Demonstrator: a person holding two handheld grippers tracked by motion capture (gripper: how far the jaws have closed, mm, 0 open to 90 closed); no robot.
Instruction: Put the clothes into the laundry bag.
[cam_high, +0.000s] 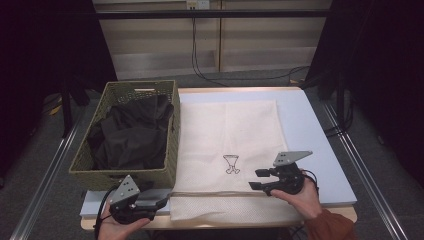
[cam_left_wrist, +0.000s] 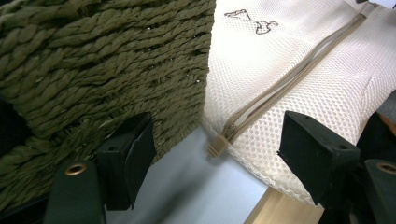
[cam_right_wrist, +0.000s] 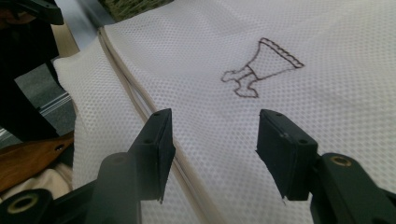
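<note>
A white mesh laundry bag (cam_high: 230, 130) lies flat on the table, with a small dark logo (cam_high: 231, 164) stitched on it and a beige zipper (cam_high: 215, 193) running along its near edge. My left gripper (cam_high: 162, 197) is at the bag's near left corner, open. In the left gripper view the zipper pull (cam_left_wrist: 215, 148) lies between the spread jaws of the left gripper (cam_left_wrist: 217, 128), untouched. My right gripper (cam_high: 256, 179) hovers over the bag's near right part, open. In the right gripper view the right gripper (cam_right_wrist: 215, 123) points at the mesh just below the logo (cam_right_wrist: 261, 67), beside the zipper line (cam_right_wrist: 135, 93).
An olive woven basket (cam_high: 125, 172) holding black clothes (cam_high: 132, 132) stands at the table's left, right against the bag and close to my left gripper; its wall (cam_left_wrist: 93, 60) looms in the left gripper view. Pale tabletop (cam_high: 310, 130) shows to the right of the bag.
</note>
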